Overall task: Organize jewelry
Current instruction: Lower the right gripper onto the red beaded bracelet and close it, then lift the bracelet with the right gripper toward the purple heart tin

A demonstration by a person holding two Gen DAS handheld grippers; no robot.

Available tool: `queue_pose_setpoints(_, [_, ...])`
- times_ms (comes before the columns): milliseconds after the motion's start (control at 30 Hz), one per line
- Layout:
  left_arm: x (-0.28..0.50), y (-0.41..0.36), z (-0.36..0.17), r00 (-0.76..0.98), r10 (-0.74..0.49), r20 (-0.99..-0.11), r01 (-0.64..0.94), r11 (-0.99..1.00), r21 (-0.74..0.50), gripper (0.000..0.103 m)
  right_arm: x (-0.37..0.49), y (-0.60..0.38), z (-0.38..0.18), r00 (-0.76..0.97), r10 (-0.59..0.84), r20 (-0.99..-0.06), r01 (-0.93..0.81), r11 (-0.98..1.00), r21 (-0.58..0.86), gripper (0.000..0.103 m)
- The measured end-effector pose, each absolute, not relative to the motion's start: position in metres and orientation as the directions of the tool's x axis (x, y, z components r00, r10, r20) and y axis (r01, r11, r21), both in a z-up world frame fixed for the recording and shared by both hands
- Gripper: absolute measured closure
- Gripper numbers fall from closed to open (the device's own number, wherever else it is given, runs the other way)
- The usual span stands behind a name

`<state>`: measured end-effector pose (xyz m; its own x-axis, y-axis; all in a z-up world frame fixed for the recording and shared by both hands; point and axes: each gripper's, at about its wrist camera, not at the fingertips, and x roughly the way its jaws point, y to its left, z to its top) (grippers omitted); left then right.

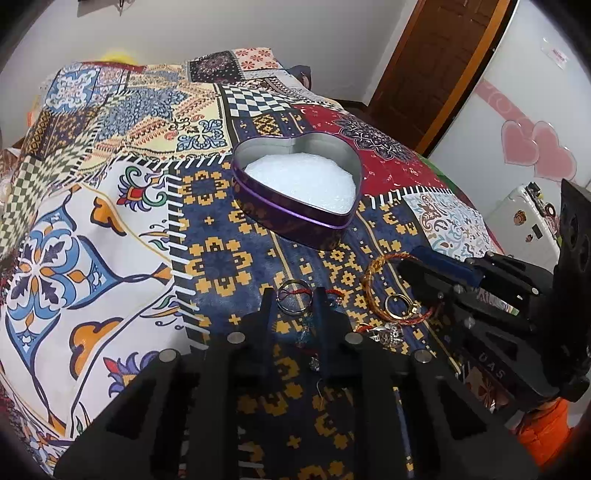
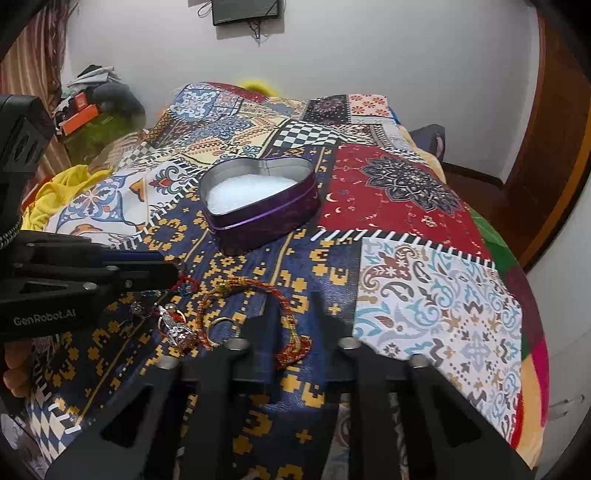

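A purple heart-shaped tin (image 1: 295, 218) with white padding stands open on the patterned bedspread; it also shows in the right wrist view (image 2: 266, 218). Jewelry lies in a cluster nearer me. My left gripper (image 1: 293, 299) is open, its fingers either side of a silver ring with red thread (image 1: 293, 301). A gold-and-red braided bracelet (image 1: 380, 269) and a gold ring (image 1: 397, 304) lie to its right. My right gripper (image 2: 293, 308) is open, low over the braided bracelet (image 2: 258, 286), with its knotted end (image 2: 295, 349) between the fingers. A silver pendant (image 2: 177, 326) lies left of it.
The bedspread (image 2: 424, 288) falls away at the right edge. A wooden door (image 1: 436, 62) and a white cupboard with pink hearts (image 1: 535, 147) stand to the right. Clothes and clutter (image 2: 92, 110) lie at the far left. A dark screen (image 2: 245, 11) hangs on the wall.
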<state>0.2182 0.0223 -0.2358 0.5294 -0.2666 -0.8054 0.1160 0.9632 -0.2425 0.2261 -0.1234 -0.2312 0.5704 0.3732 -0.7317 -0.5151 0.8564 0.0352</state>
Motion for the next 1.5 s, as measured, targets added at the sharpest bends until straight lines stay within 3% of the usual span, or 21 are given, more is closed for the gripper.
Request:
queue_pose_setpoints(100, [0.216, 0.021, -0.233, 0.537, -0.255, -0.804, 0.120, 0.967, -0.227, 0.086, 0.229, -0.125, -0.229, 0.562, 0.386, -0.732, -0.509, 0.859, 0.063, 0.097])
queue_pose_setpoints(167, [0.214, 0.021, -0.231, 0.542, -0.249, -0.802, 0.118, 0.968, -0.221, 0.103, 0.228, -0.127, -0.227, 0.555, 0.396, -0.731, -0.505, 0.859, 0.082, 0.098])
queue_pose_setpoints(400, [0.208, 0.026, -0.220, 0.562, -0.244, -0.790, 0.112, 0.969, -0.220, 0.103, 0.221, -0.129, -0.213, 0.577, 0.404, -0.710, -0.500, 0.862, 0.084, 0.099])
queue_pose_setpoints(467, [0.207, 0.027, -0.219, 0.560, -0.230, -0.796, 0.105, 0.973, -0.208, 0.099, 0.219, -0.129, -0.208, 0.589, 0.402, -0.701, -0.499, 0.863, 0.076, 0.099])
queue_pose_setpoints(533, [0.209, 0.028, -0.219, 0.550, -0.226, -0.804, 0.095, 0.973, -0.208, 0.078, 0.218, -0.130, -0.204, 0.594, 0.402, -0.697, -0.501, 0.863, 0.071, 0.099])
queue_pose_setpoints(600, [0.212, 0.031, -0.220, 0.543, -0.234, -0.807, 0.088, 0.971, -0.223, 0.064, 0.218, -0.130, -0.204, 0.585, 0.399, -0.706, -0.506, 0.860, 0.067, 0.099])
queue_pose_setpoints(633, [0.213, 0.032, -0.220, 0.541, -0.239, -0.807, 0.085, 0.969, -0.231, 0.064, 0.218, -0.132, -0.204, 0.583, 0.390, -0.713, -0.499, 0.864, 0.064, 0.099])
queue_pose_setpoints(767, [0.219, 0.030, -0.226, 0.525, -0.243, -0.816, 0.087, 0.969, -0.233, 0.064, 0.220, -0.135, -0.211, 0.553, 0.352, -0.755, -0.478, 0.876, 0.058, 0.094])
queue_pose_setpoints(933, [0.224, 0.023, -0.234, 0.515, -0.247, -0.821, 0.106, 0.969, -0.225, 0.064, 0.215, -0.141, -0.216, 0.535, 0.348, -0.770, -0.465, 0.882, 0.076, 0.079])
queue_pose_setpoints(1000, [0.225, 0.021, -0.235, 0.519, -0.245, -0.819, 0.112, 0.969, -0.219, 0.065, 0.214, -0.142, -0.217, 0.530, 0.353, -0.771, -0.466, 0.881, 0.083, 0.079])
queue_pose_setpoints(1167, [0.229, 0.018, -0.238, 0.524, -0.235, -0.819, 0.121, 0.972, -0.202, 0.083, 0.211, -0.138, -0.217, 0.508, 0.384, -0.771, -0.476, 0.871, 0.120, 0.079])
queue_pose_setpoints(1500, [0.215, 0.019, -0.227, 0.567, -0.202, -0.798, 0.124, 0.979, -0.160, 0.083, 0.212, -0.126, -0.235, 0.507, 0.408, -0.759, -0.484, 0.863, 0.141, 0.079])
